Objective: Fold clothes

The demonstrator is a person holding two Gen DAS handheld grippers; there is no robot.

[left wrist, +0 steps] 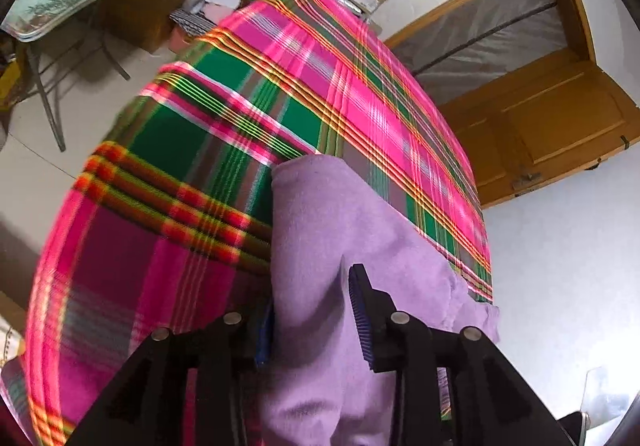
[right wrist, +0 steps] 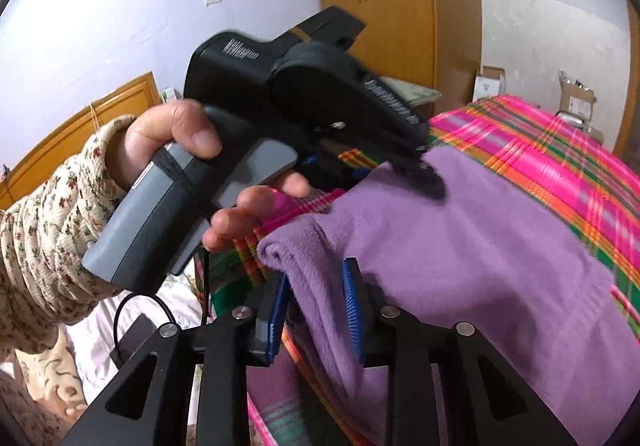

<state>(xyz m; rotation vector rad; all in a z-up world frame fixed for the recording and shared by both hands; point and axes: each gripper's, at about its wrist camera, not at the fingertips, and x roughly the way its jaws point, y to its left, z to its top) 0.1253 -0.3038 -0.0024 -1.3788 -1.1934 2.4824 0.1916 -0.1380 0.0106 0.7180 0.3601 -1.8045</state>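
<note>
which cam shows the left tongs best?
Right wrist view: the left tongs show whole from outside, with the hand on the handle and tips on the purple garment. Left wrist view shows only their fingers straddling it.

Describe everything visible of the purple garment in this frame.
The purple garment is plain lilac and fleecy-looking, with no visible print. It lies folded on the plaid bedcover, its rounded fold near the right gripper. Both grippers' jaws straddle its edges without pressing; the left gripper is at the other edge.
</note>
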